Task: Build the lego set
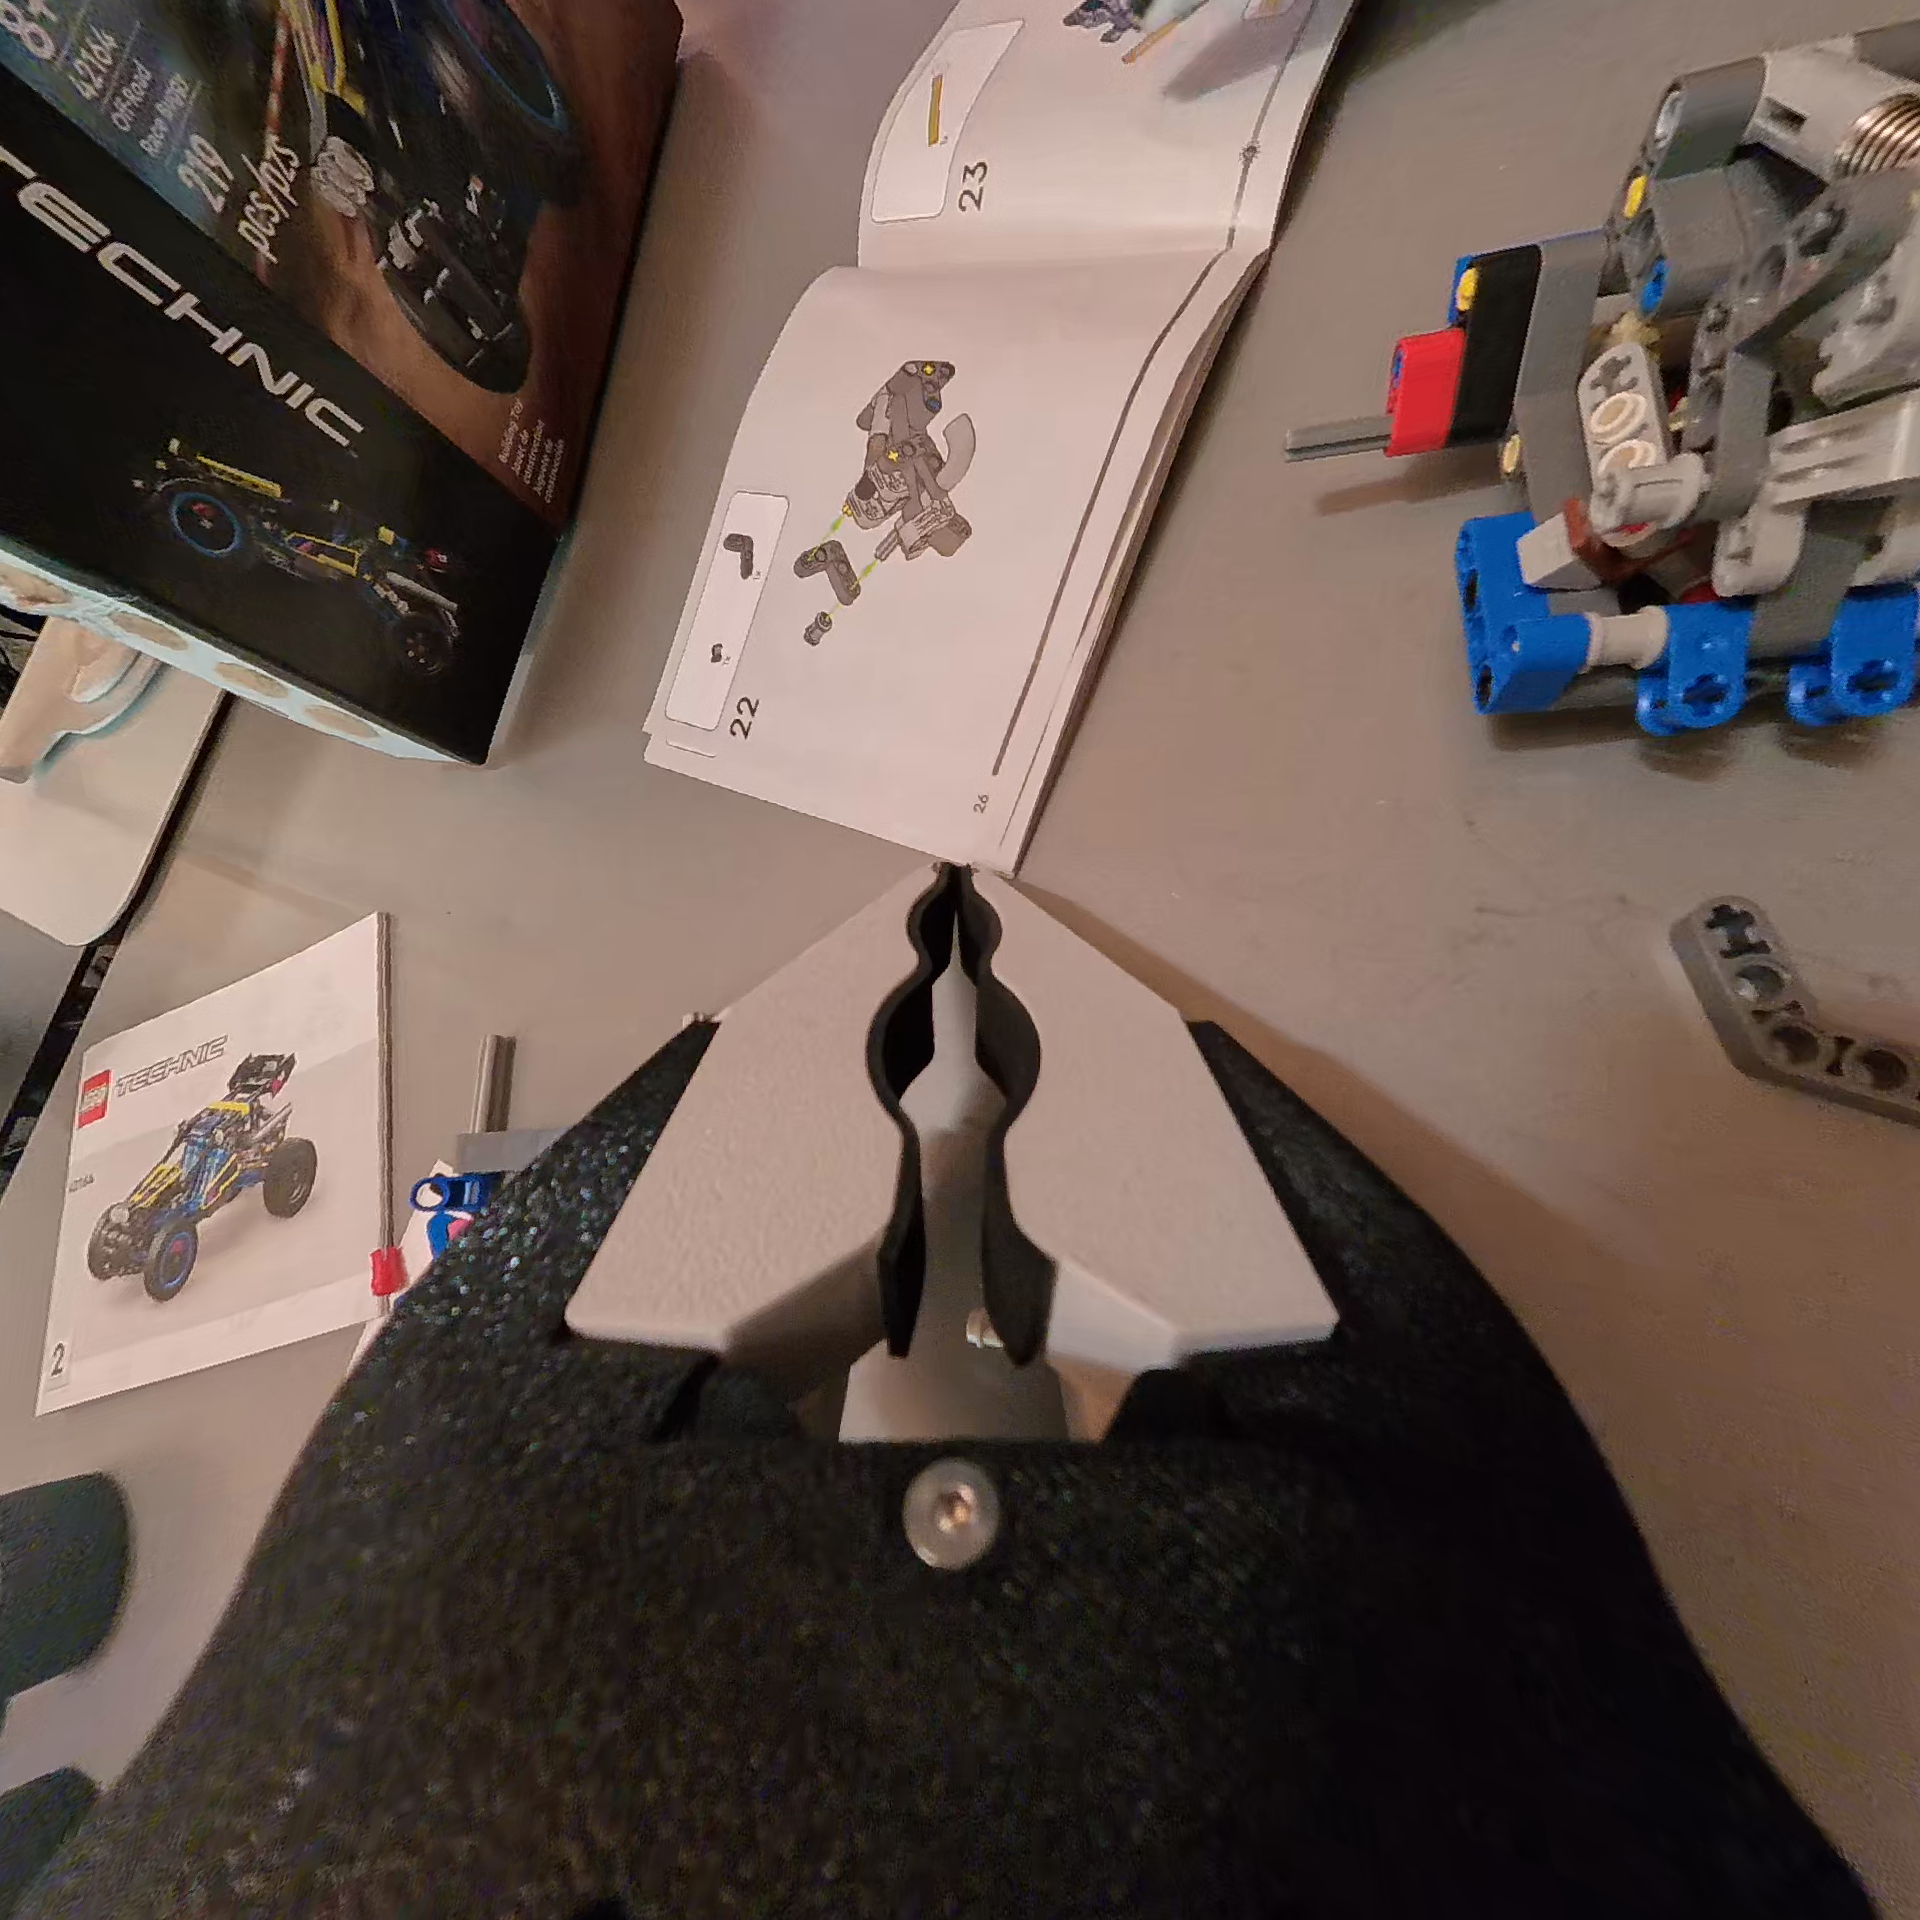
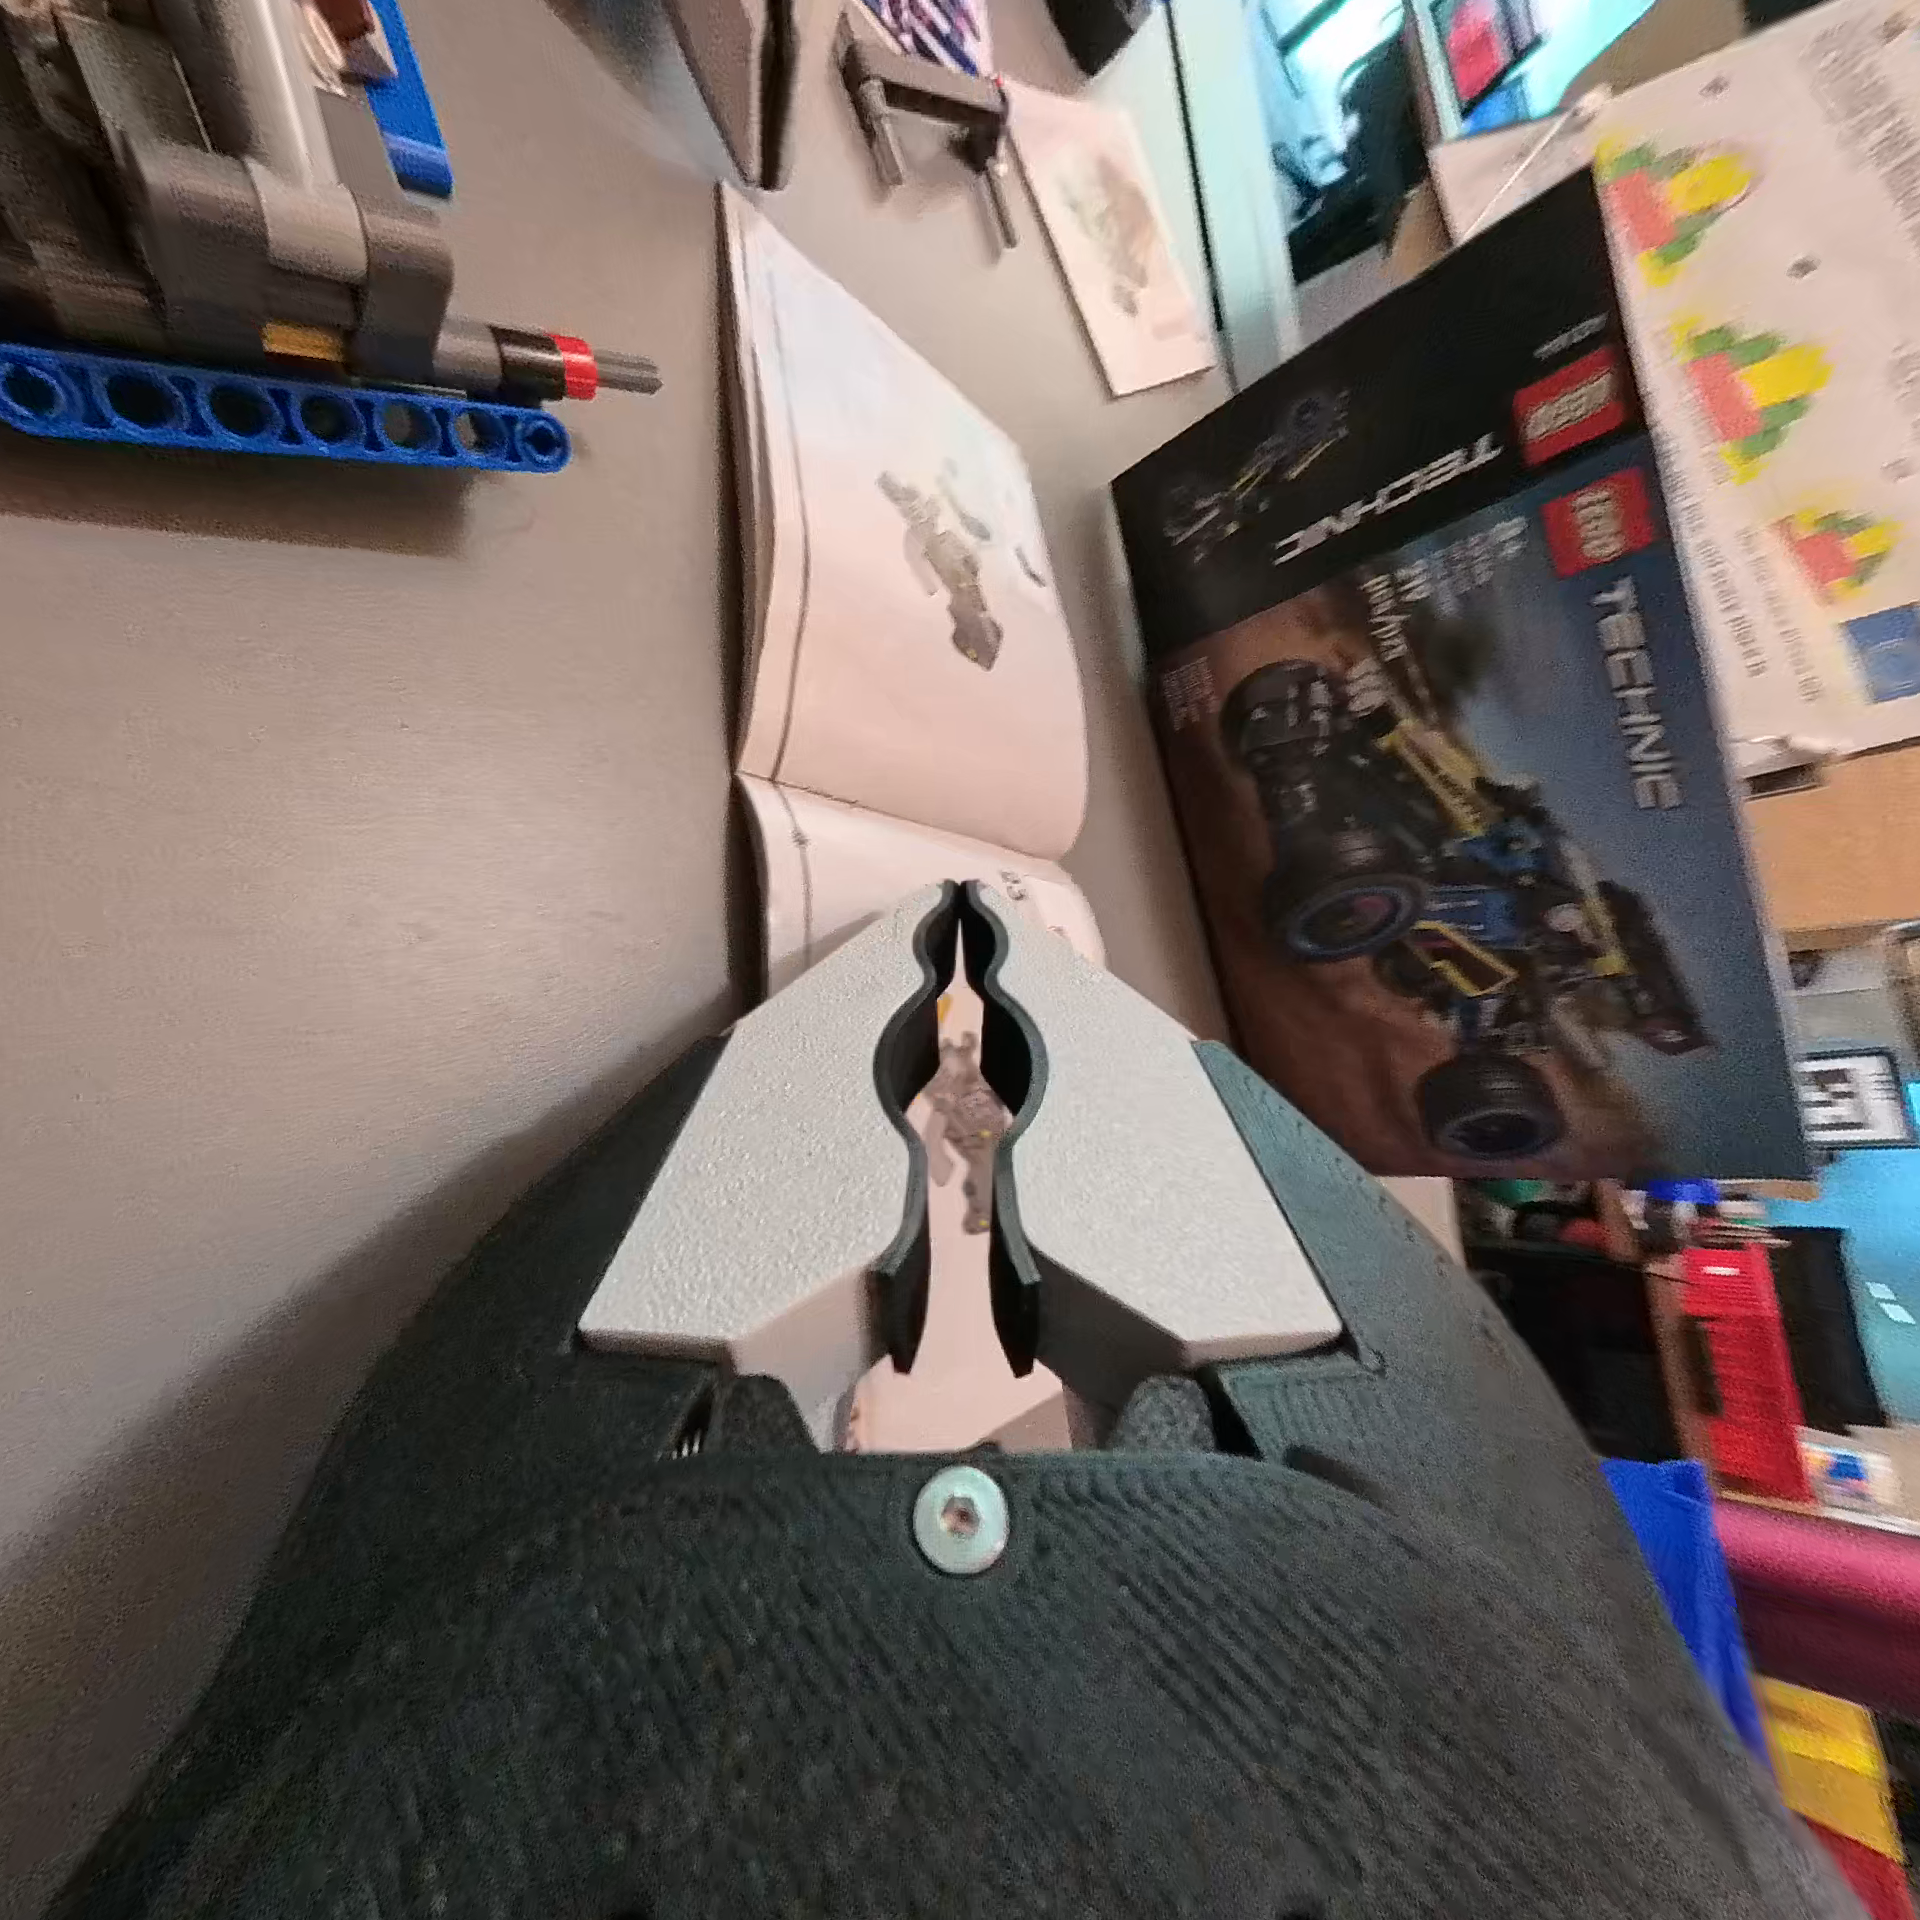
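Both hand-held grippers, left (image 1: 954,871) and right (image 2: 958,886), are closed with nothing between them, by the open booklet (image 1: 935,540); only the left view shows the loose grey beam (image 1: 1797,1013) right of it.

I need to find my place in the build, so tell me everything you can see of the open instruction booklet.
The open instruction booklet is thin, white and paper, lying flat on the grey table with its pages spread and bowing up from the central fold. Its pages carry printed assembly drawings of grey parts with small boxed part pictures. It lies between the dark toy box and the partly built grey and blue model. The left claw, shut, points at its near corner; contact cannot be told. The right claw, shut, hangs over one page.
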{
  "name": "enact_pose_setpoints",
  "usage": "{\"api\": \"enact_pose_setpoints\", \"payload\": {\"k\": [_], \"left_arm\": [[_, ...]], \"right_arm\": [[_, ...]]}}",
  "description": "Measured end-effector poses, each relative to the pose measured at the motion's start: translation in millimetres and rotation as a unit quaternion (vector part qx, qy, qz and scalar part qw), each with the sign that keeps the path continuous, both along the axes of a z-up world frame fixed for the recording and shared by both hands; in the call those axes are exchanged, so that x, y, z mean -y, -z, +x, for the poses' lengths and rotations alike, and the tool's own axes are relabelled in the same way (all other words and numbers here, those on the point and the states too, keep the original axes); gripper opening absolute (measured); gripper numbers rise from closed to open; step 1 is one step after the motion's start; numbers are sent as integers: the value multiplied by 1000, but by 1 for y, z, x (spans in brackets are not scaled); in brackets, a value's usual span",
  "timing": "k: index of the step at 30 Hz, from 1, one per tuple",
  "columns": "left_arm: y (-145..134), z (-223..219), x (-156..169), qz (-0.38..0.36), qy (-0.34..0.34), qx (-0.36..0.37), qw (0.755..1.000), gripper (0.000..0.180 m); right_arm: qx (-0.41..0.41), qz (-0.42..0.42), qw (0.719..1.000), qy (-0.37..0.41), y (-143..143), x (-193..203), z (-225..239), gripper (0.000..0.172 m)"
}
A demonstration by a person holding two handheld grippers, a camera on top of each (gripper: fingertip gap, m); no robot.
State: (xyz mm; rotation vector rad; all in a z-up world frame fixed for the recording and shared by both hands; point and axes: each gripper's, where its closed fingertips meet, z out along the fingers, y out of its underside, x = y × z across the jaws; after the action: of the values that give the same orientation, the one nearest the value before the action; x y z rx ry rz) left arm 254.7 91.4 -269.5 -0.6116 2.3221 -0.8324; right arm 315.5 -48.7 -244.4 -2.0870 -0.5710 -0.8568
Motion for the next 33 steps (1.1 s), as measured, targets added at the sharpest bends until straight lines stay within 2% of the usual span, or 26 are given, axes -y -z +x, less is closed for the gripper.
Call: {"api": "enact_pose_setpoints", "payload": {"k": [6,10,12,14,16,17,19,21,24,33], "left_arm": [[0,0,0,-1,1,-1,1000,0],[0,0,0,0,1,0,1000,0],[0,0,0,1,0,1,1000,0],[0,0,0,4,1,5,1000,0],[0,0,0,9,2,9,1000,0],[0,0,0,9,2,9,1000,0],[0,0,0,6,0,4,1000,0],[0,0,0,5,-1,3,1000,0],[0,0,0,7,-1,5,1000,0],[0,0,0,9,0,7,1000,0]], "right_arm": [[63,15,998,-15,-10,-7,-2,0],[42,5,999,-24,-2,-9,-3,0],[14,36,999,-38,-12,-8,-9,0],[-93,66,989,-92,-19,-7,-32,0],[-220,61,960,-164,-22,-7,-70,4],[-256,66,945,-194,-26,-10,-86,7],[-275,80,932,-223,-33,-19,-106,16],[-281,73,932,-217,-32,-27,-114,22],[-314,65,919,-229,-33,-32,-125,18],[-310,-6,927,-209,-6,-44,-129,28]]}}
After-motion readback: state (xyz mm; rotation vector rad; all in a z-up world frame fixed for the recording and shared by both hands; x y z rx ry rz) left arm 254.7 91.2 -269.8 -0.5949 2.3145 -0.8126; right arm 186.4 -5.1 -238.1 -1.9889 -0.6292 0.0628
